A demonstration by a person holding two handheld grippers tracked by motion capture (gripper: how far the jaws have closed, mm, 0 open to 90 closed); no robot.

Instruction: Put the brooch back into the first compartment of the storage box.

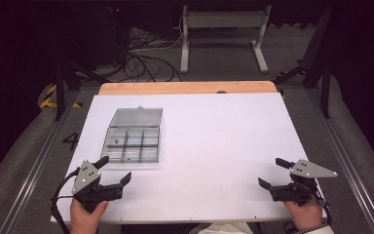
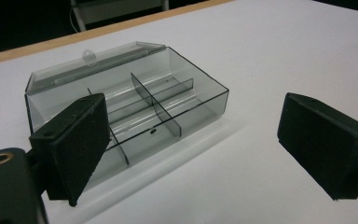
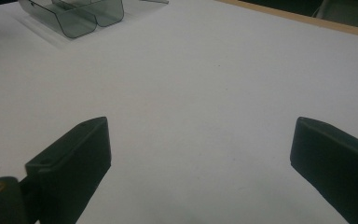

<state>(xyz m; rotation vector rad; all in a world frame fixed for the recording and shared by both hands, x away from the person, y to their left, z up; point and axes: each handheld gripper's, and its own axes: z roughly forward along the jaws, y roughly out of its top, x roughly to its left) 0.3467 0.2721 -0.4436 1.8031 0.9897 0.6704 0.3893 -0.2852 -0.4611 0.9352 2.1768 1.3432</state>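
Just ahead of wide-open left tongs (image 1: 116, 169), smoky compartment box (image 1: 132, 144), lid back, right tongs (image 1: 275, 172) open, bare white board (image 1: 214, 146) between.

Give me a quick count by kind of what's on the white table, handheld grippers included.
Clear compartment box, lid open: 1
Small dark item in the box: 1
Handheld grippers, left gripper and right gripper: 2
Total: 4

a white table top (image 1: 214, 146) with a wooden far edge (image 1: 187, 87); on it lies an open, smoky clear compartment box (image 1: 132, 144)
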